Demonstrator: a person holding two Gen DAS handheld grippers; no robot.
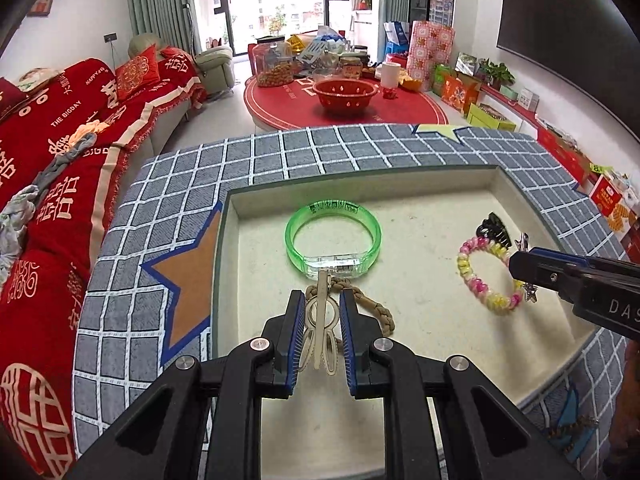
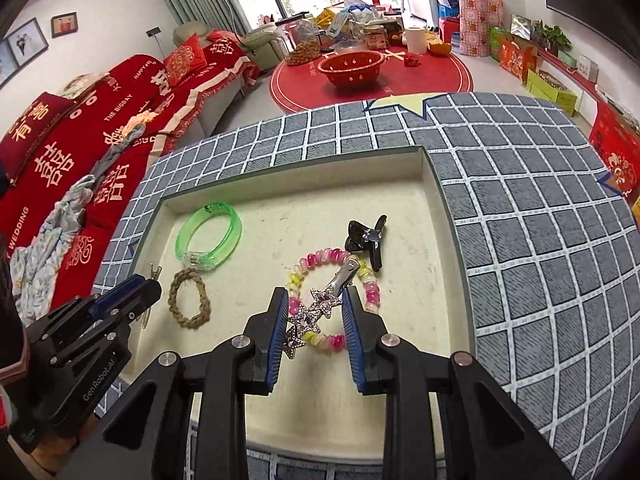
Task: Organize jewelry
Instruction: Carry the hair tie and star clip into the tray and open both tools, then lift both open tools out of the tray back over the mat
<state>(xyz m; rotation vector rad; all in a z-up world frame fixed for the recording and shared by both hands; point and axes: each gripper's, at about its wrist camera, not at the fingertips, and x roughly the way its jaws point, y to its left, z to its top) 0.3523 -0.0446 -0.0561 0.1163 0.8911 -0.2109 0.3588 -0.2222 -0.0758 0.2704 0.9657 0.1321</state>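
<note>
A cream tray (image 1: 400, 188) (image 2: 288, 196) sits on a grey checked cushion. My left gripper (image 1: 320, 300) is shut on a cream hair clip (image 1: 321, 320), held over a braided tan band (image 1: 376, 308) (image 2: 188, 300). A green bangle (image 1: 332, 236) (image 2: 210, 238) lies just ahead. My right gripper (image 2: 316, 300) is shut on a silver star hair clip (image 2: 320, 308) above a pink and yellow bead bracelet (image 2: 340, 264) (image 1: 486, 272). A black claw clip (image 2: 366, 240) (image 1: 496, 230) lies behind it. Each gripper shows in the other's view, the right (image 1: 528, 272) and the left (image 2: 144, 292).
The grey checked cushion (image 1: 280, 152) surrounds the tray. A red sofa (image 1: 60, 140) stands at the left. A round red table (image 1: 344, 100) with a red bowl and jars stands beyond. Boxes line the right wall.
</note>
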